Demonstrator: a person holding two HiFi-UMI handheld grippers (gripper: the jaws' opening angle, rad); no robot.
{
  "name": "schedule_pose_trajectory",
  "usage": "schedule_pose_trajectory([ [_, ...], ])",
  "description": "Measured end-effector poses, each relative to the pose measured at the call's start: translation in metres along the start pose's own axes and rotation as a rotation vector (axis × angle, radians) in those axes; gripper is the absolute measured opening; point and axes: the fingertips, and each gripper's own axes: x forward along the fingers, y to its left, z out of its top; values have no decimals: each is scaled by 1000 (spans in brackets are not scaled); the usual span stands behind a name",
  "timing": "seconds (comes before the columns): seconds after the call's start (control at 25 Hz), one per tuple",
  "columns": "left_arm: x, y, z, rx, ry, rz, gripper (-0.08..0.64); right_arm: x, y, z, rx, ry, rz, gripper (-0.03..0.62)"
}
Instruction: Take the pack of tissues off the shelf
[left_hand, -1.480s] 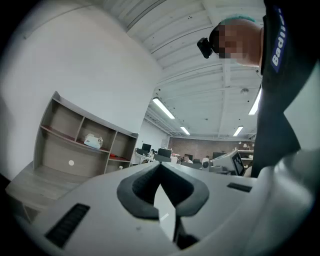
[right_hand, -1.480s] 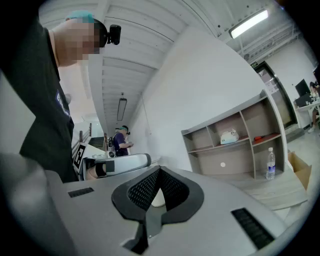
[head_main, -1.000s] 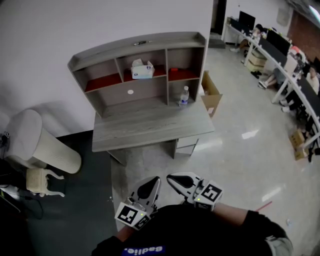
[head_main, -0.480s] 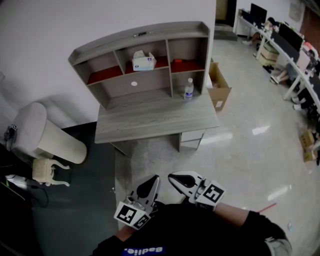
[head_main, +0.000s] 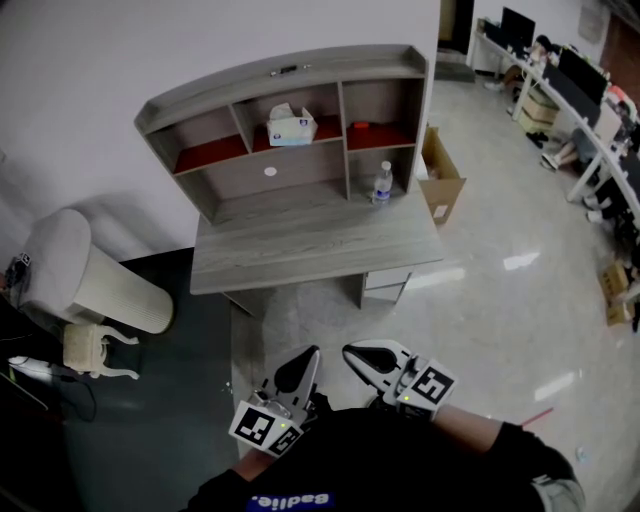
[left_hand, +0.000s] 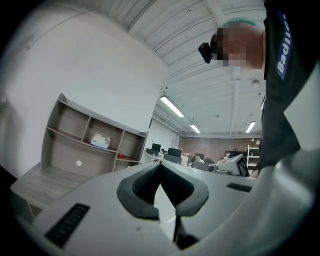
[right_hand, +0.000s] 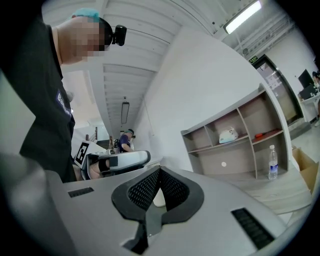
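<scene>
1. The pack of tissues (head_main: 291, 127) sat in the upper middle compartment of the shelf (head_main: 330, 62), upright and untouched. Over the last second it only slid a little up and right in the head view, so your head had moved, not the pack.
2. The water bottle (head_main: 382, 186), at 4 o'clock from the pack, stood on the desk (head_main: 300, 245) and kept that same relation.
3. The left gripper (head_main: 306, 357) and right gripper (head_main: 352, 354) stayed at 6 o'clock, tucked close to your body and well apart from the desk. Each had its jaws pressed together with nothing between them.
4. My judgement: you were still squaring up, and the reach had not begun. You needed to close in toward 12 o'clock and part one pair of jaws first.
</scene>
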Motion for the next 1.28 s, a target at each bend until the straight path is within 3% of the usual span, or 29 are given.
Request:
schedule_pose_trajectory([
  [0.52,19,155,44,-7,-43,-65,2,143,-51,8,-51,75,-98,25],
  [0.76,24,211,55,1,-12,-138,2,204,-72,19,-84,75,-162,25],
  [0.92,31,232,60,-18,-19,-166,2,221,-88,21,-94,71,-211,25],
  [1.28,69,235,67,-36,-19,-169,2,215,-123,37,-107,62,-220,25],
])
